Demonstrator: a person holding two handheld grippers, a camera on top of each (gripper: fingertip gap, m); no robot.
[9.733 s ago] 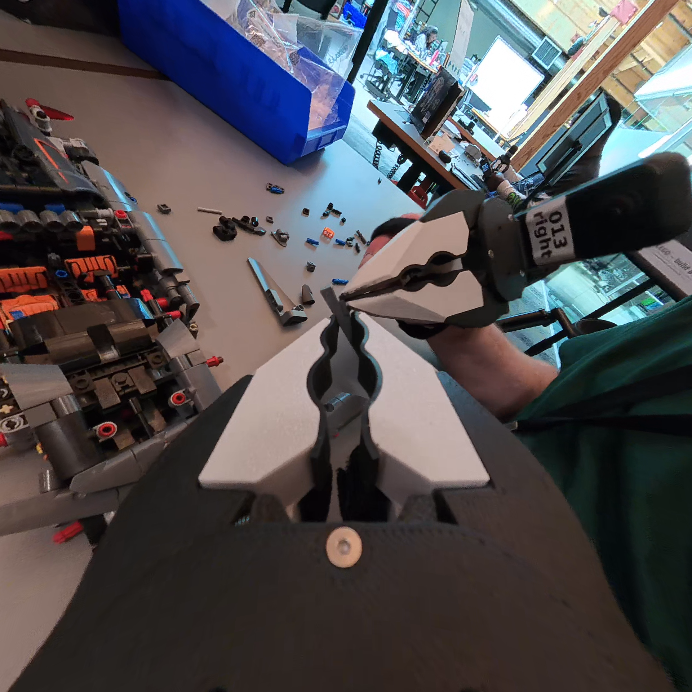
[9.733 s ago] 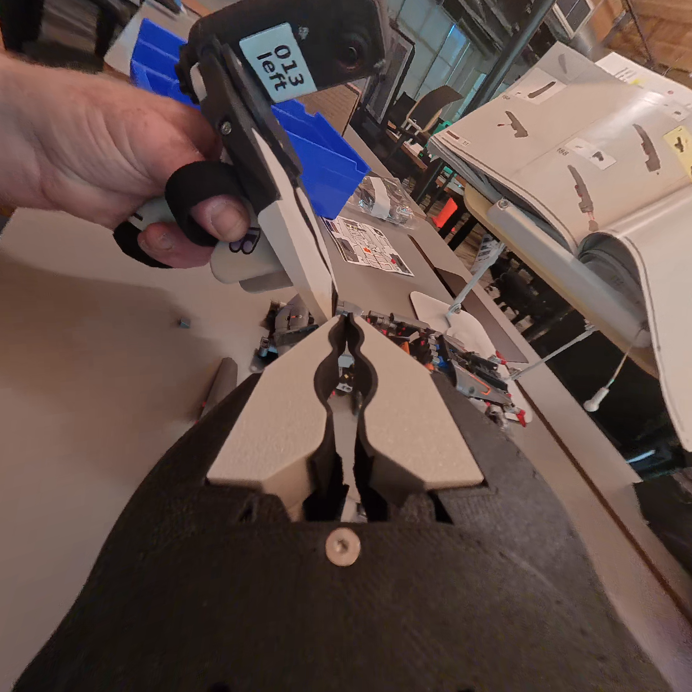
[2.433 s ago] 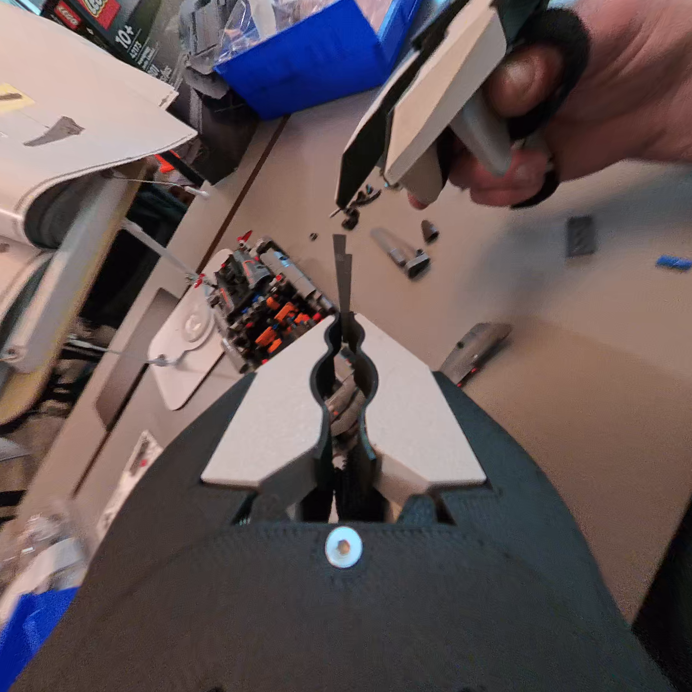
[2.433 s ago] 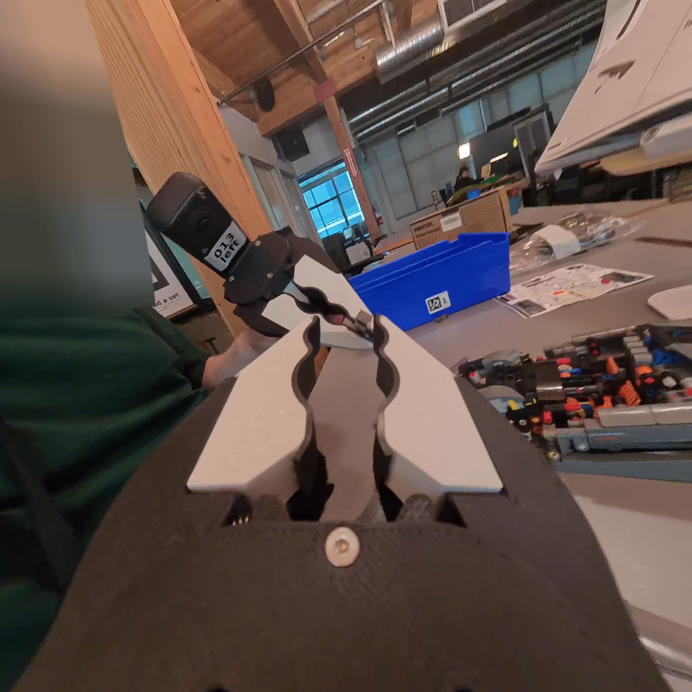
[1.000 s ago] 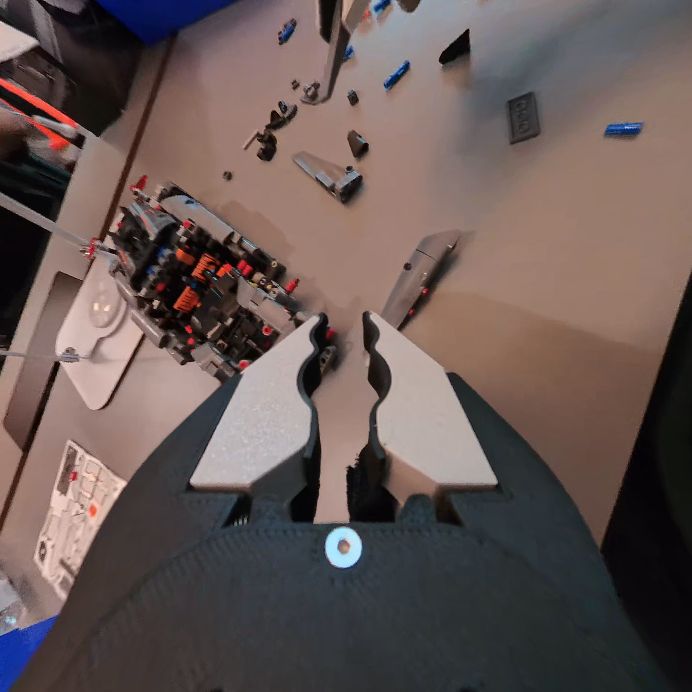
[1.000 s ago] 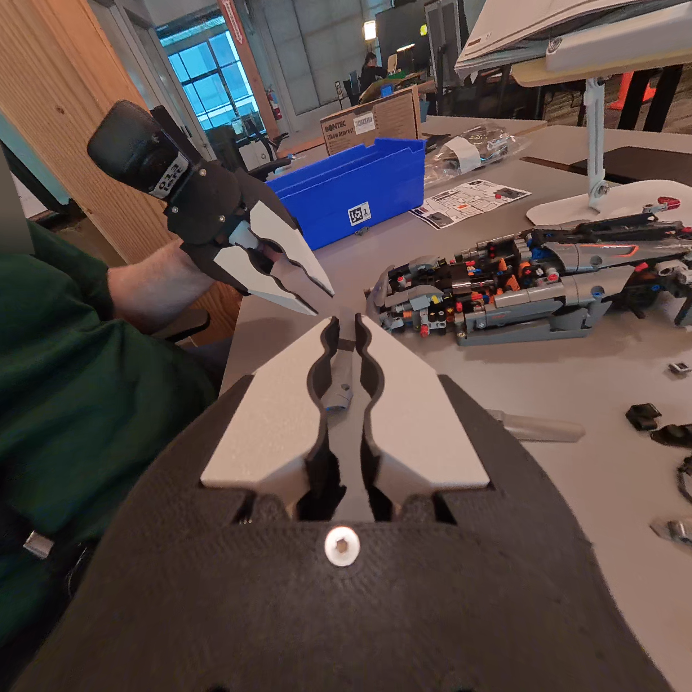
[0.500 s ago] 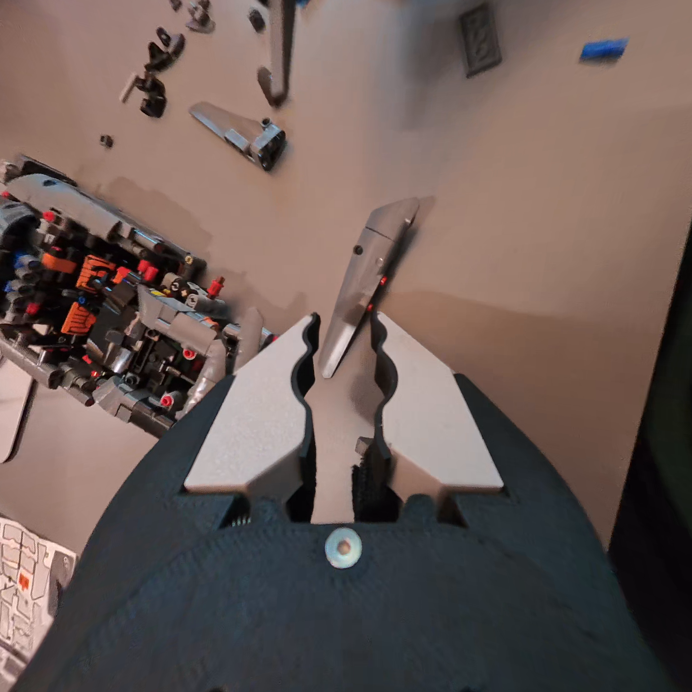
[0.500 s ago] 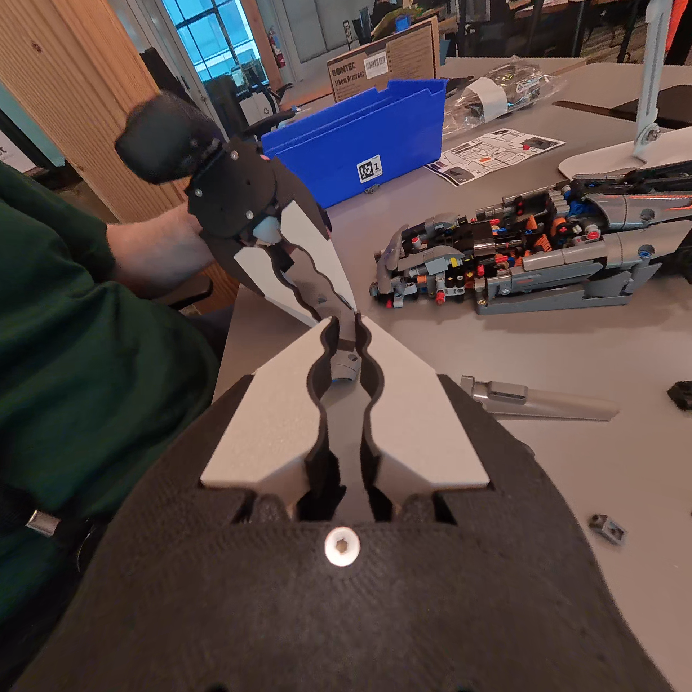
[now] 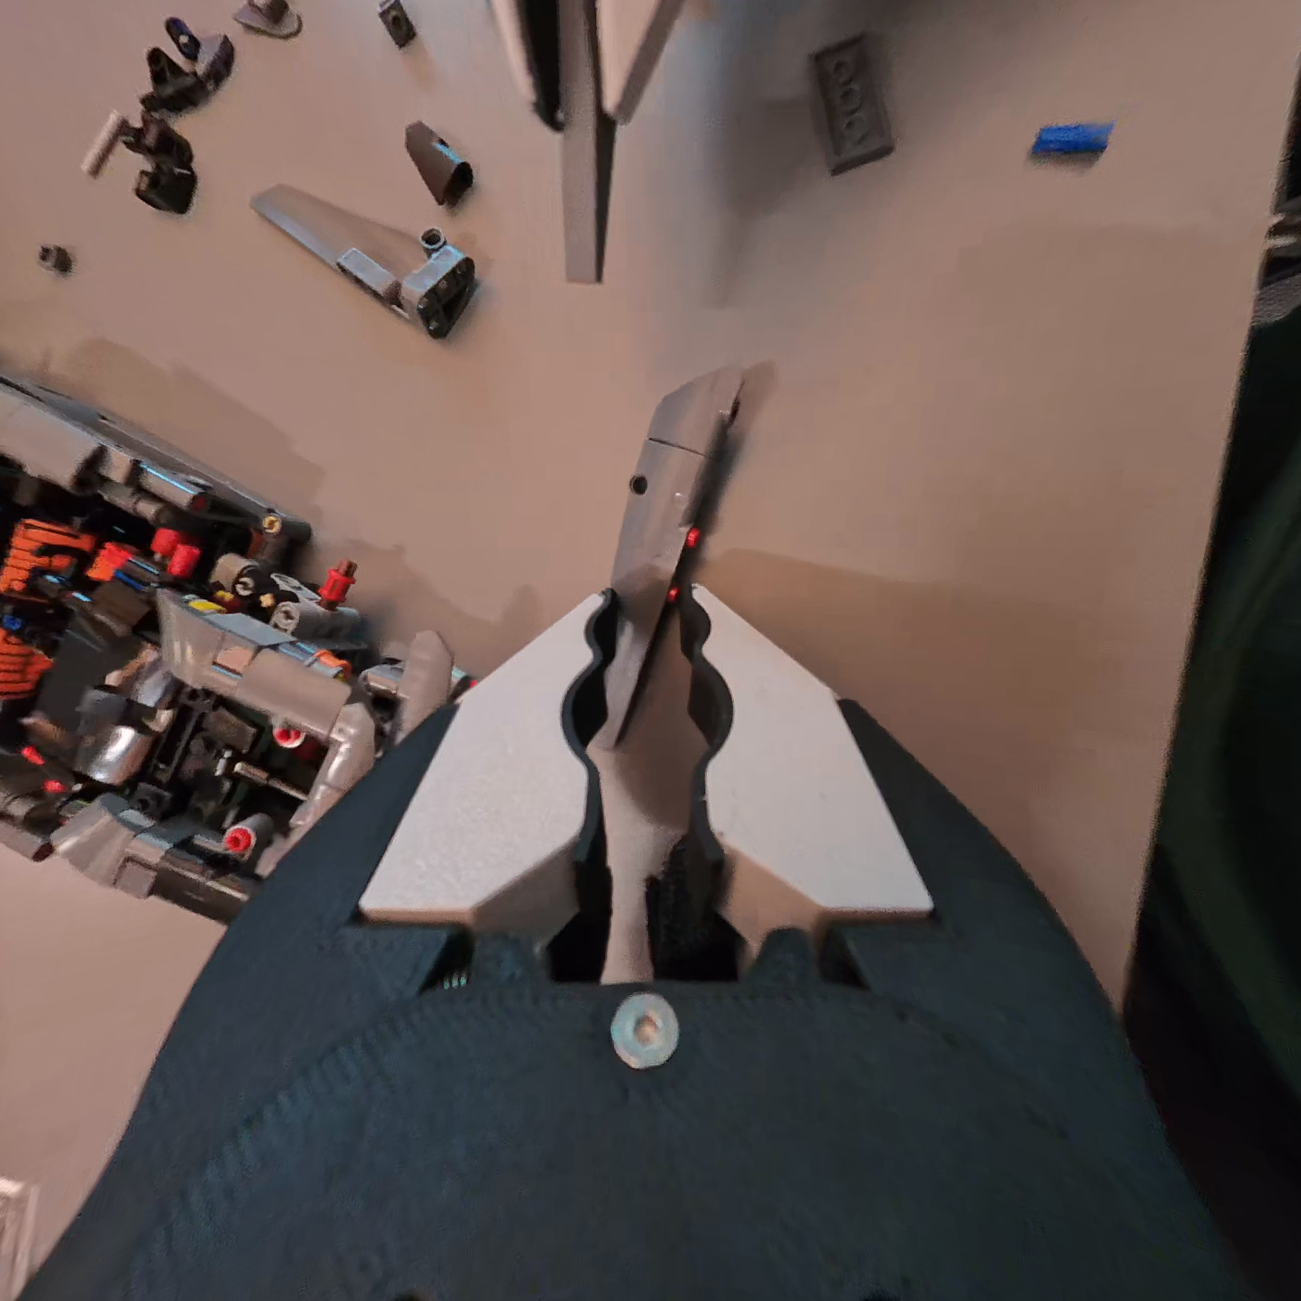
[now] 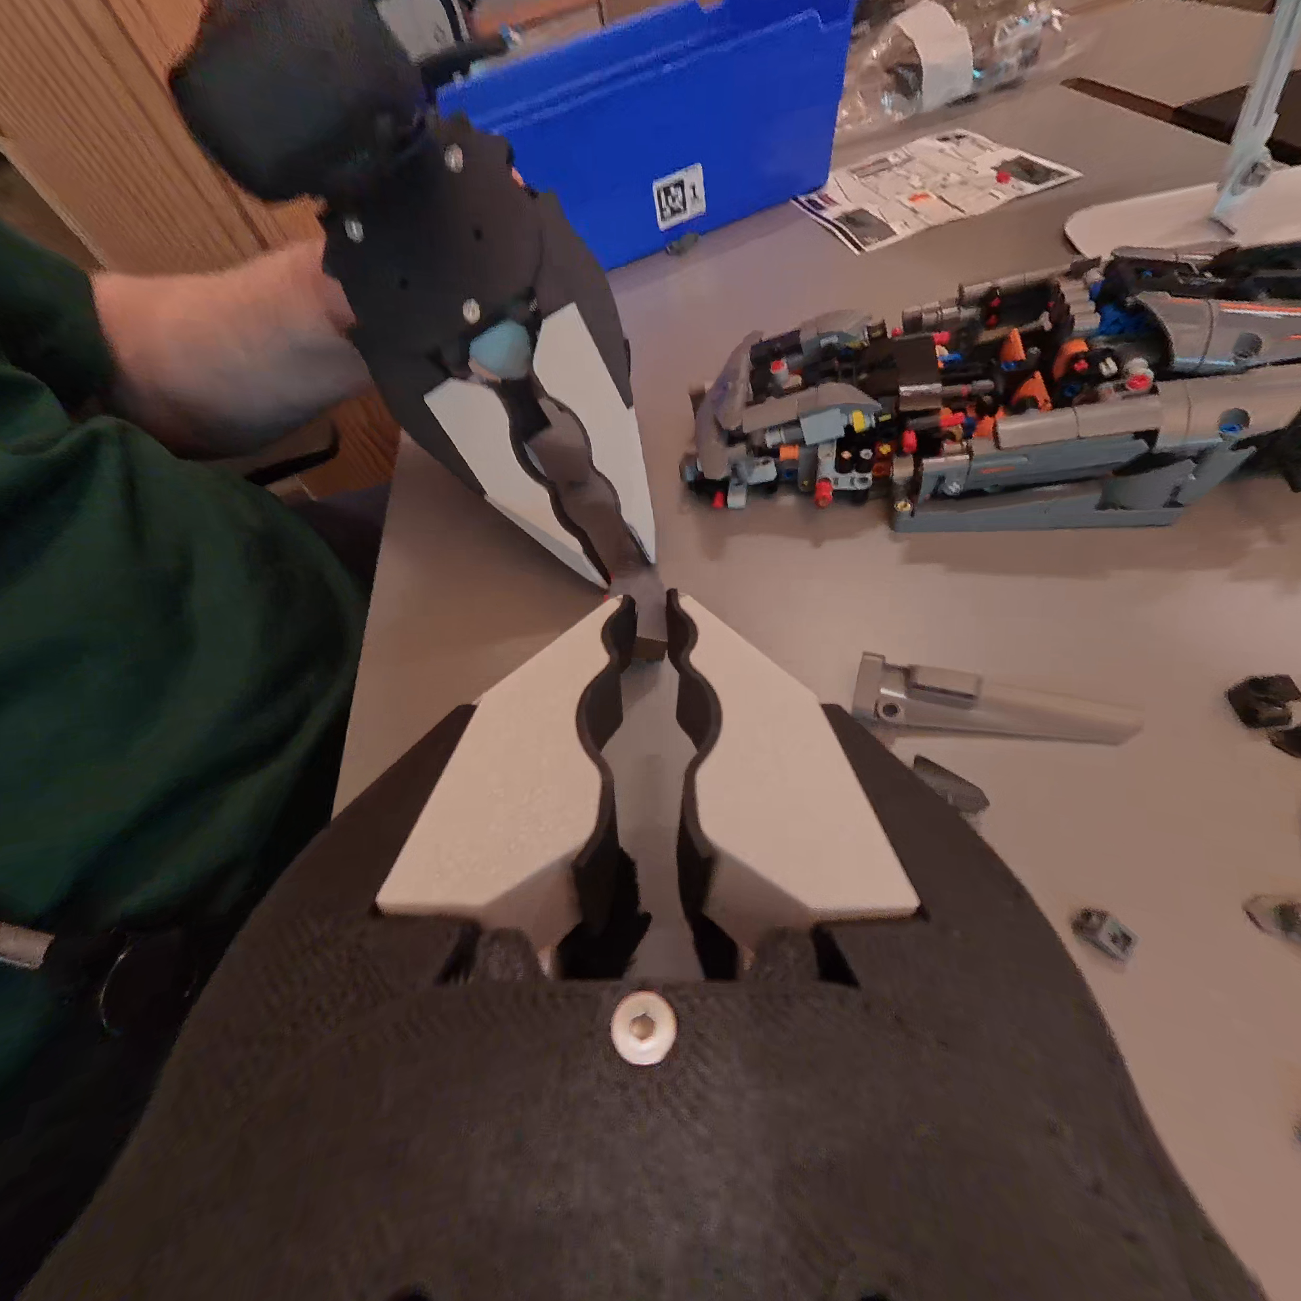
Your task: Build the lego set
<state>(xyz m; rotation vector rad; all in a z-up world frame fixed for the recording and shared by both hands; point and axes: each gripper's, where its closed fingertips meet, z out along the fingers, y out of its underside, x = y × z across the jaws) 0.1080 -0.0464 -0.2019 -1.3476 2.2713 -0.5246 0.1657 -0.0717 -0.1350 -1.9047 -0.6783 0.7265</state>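
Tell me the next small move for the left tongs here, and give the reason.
Probably close the left tongs on the grey wing piece. They are open, and the piece's narrow end already lies between the fingers on the table. The right tongs hold a thin grey strip just ahead, seemingly meant to join it.

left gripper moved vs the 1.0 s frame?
Yes. The left gripper has moved away from the lego model and now straddles the grey wing panel, its jaws open.

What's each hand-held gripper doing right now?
Left hand-held gripper: open, straddling the grey wing panel.
Right hand-held gripper: shut on a long grey piece.
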